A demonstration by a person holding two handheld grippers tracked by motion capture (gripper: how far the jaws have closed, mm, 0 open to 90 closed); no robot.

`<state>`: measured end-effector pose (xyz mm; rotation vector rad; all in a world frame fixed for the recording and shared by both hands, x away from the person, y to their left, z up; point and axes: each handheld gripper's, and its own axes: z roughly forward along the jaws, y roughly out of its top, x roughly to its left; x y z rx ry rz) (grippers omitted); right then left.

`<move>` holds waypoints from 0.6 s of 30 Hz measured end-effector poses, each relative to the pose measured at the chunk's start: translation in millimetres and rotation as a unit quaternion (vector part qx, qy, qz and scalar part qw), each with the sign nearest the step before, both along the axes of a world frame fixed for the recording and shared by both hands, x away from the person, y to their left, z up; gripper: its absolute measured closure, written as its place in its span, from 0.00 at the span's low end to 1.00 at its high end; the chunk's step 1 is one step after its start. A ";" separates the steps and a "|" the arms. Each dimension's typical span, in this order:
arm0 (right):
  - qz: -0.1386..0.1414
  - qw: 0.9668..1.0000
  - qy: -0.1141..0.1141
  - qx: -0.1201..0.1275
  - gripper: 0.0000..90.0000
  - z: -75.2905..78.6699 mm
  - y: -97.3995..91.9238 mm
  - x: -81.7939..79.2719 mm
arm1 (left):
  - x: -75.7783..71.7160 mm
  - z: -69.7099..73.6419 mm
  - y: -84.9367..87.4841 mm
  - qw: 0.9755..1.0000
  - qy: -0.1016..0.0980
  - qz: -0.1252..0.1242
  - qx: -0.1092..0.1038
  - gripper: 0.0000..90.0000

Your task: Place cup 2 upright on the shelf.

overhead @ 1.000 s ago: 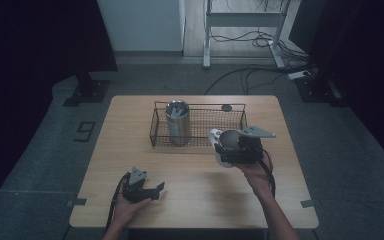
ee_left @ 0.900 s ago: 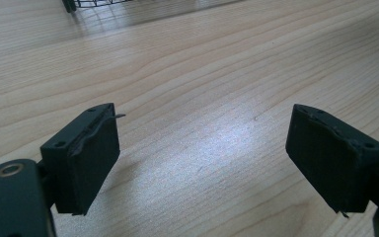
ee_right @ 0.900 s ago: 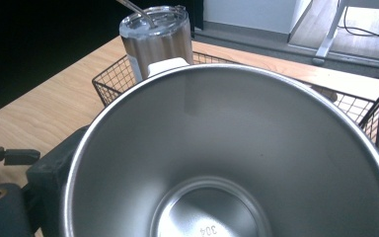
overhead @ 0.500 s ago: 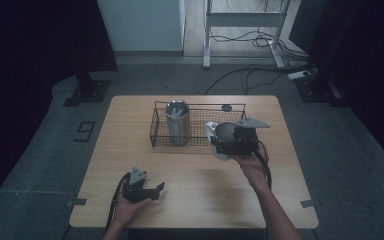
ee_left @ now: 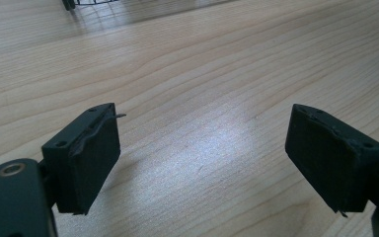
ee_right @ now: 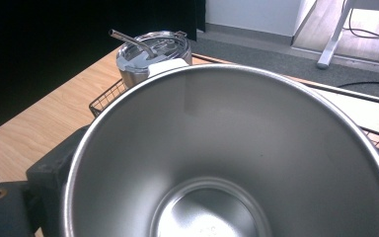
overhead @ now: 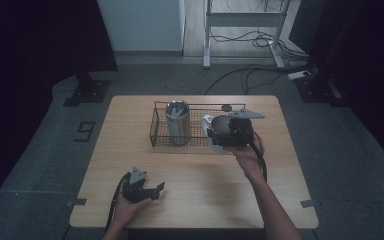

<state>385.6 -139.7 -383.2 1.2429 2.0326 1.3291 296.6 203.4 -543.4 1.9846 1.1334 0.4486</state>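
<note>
- Dim room around a pale wooden table [overhead: 195, 200], cables trailing over the grey floor behind it.
- Right gripper [overhead: 219, 136] clamps an open steel cup [ee_right: 227, 163], held at the wire basket's [overhead: 155, 127] front right edge.
- Inside the basket's left part stands a lidded steel tumbler [overhead: 178, 121] with a straw, upright.
- Left gripper [overhead: 156, 190] rests low over the table's near left, jaws apart, nothing between them.

A lab or studio is suggested by black curtains [overhead: 40, 35], a lone wooden table [overhead: 195, 200] on grey carpet [overhead: 40, 165], a metal stand [overhead: 242, 20] and trailing floor cables [overhead: 250, 75].
</note>
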 end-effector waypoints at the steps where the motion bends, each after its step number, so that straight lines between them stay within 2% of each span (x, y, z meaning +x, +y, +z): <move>1: 0.000 1.000 0.001 0.000 0.06 0.0 0.4 1.2 | 0.0 0.0 0.0 1.000 0.000 0.000 0.000 0.15; 18: 0.001 1.000 0.011 0.000 0.06 -0.9 8.0 19.6 | -0.2 -0.1 -0.4 1.000 -0.001 -0.001 0.003 0.16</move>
